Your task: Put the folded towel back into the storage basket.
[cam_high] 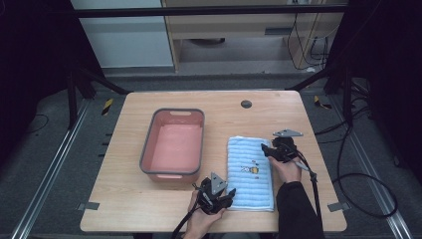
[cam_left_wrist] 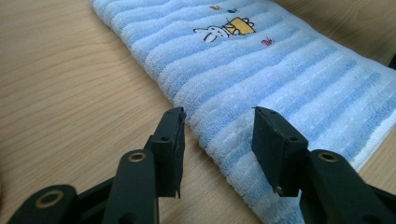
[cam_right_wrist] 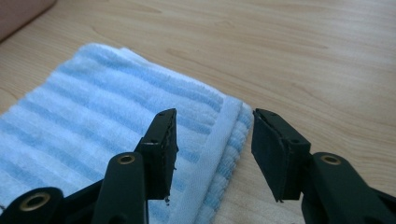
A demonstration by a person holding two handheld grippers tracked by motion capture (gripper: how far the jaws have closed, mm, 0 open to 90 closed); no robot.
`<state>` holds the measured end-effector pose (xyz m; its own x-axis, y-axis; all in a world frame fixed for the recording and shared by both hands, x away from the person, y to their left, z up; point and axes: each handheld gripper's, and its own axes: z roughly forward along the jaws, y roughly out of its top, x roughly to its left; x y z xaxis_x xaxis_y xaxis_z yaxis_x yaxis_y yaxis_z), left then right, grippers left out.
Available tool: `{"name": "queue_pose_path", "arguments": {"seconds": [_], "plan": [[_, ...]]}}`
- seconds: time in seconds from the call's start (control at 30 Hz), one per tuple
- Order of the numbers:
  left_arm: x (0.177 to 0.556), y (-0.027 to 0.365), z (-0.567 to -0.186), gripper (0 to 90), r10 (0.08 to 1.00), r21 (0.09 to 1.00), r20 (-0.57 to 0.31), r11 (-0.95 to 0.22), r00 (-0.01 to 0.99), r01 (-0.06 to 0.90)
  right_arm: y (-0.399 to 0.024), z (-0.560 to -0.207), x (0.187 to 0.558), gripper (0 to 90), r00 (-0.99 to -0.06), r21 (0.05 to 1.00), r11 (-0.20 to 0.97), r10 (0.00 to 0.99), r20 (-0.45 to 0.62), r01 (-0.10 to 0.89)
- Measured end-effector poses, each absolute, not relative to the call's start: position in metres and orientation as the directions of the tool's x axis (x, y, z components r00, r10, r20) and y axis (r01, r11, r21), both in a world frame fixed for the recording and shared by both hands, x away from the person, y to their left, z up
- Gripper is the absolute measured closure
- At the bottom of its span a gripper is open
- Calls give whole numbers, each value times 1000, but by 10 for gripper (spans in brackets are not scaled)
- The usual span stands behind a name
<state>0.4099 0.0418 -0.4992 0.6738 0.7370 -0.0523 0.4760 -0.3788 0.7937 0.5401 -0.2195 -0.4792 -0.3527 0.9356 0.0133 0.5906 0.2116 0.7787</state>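
Observation:
A folded blue-and-white striped towel (cam_high: 250, 172) with a small cartoon print lies flat on the wooden table, right of the pink bin. My left gripper (cam_high: 230, 193) is low at the towel's near left corner. In the left gripper view the towel (cam_left_wrist: 261, 70) has its folded edge between the jaws of that gripper (cam_left_wrist: 218, 112), which stand apart without pinching it. My right gripper (cam_high: 265, 149) is at the far right corner. In the right gripper view the towel (cam_right_wrist: 93, 116) has its hemmed corner between the parted jaws of that gripper (cam_right_wrist: 214, 113), not pressed.
An empty pink bin (cam_high: 148, 144) with a grey rim stands left of the towel. The wooden table (cam_high: 139, 199) ends close behind both hands. A small dark round cap (cam_high: 246, 104) sits near the far edge. Cables trail from both grippers.

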Motion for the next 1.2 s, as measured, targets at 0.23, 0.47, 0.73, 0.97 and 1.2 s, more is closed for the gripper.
{"name": "queue_pose_path", "arguments": {"seconds": [0.23, 0.47, 0.73, 0.97, 1.2], "plan": [[411, 41, -503, 566, 739, 784, -55, -385, 672, 487, -216, -491, 544, 508, -358, 740, 227, 934, 20, 633], [411, 40, -506, 584, 746, 777, -61, -382, 663, 501, -217, -495, 546, 522, -356, 729, 229, 934, 22, 645], [411, 38, -506, 647, 749, 770, -73, -378, 659, 514, -222, -500, 546, 549, -350, 725, 194, 934, 69, 661], [409, 35, -506, 692, 757, 768, -72, -373, 649, 521, -219, -499, 545, 662, -358, 720, 186, 929, 93, 668], [408, 33, -506, 783, 756, 771, -76, -370, 650, 519, -219, -499, 544, 802, -376, 720, 176, 918, 127, 671]]}}
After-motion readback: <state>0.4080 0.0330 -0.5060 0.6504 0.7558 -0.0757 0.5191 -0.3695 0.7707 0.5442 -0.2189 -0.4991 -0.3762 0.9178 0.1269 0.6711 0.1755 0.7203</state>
